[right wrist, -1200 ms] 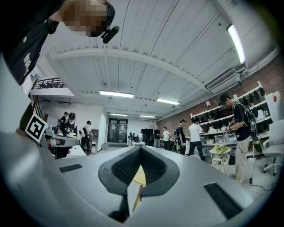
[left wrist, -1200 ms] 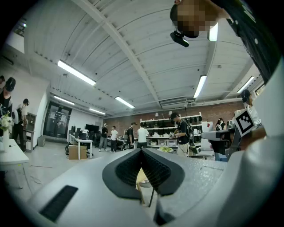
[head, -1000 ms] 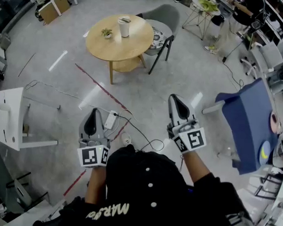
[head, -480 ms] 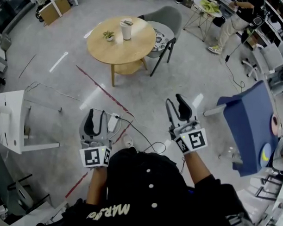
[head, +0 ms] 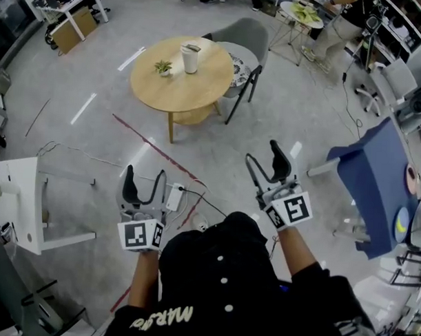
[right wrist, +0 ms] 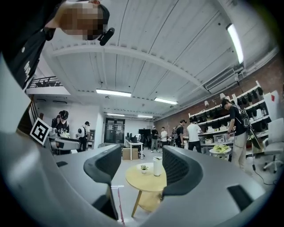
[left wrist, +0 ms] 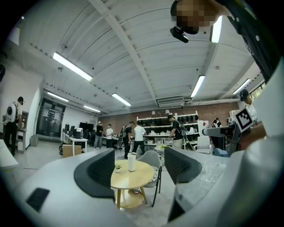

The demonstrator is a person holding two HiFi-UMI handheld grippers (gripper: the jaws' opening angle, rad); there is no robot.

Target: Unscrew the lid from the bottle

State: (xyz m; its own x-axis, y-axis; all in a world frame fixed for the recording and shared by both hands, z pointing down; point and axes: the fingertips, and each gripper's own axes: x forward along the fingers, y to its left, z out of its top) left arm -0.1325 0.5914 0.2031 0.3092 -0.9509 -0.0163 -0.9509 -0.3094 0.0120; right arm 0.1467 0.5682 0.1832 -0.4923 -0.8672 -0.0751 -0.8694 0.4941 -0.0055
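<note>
My left fingers (head: 129, 186) and right fingers (head: 280, 161) were opening, both empty. The bottle (head: 191, 60) stood far off on the round bench (head: 173, 90). I judged it stiff and slick, so I'd grip body and lid (head: 192, 47).

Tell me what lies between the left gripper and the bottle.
Head view: floor crossed by a red line, then the table's edge before the bottle. The left gripper is empty, its jaws opening.

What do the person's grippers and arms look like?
Left gripper and right gripper: grey bodies, curved black-padded jaws, opening with nothing between, each carrying a white cube with black square markers. The person wears a black top with white lettering.
</note>
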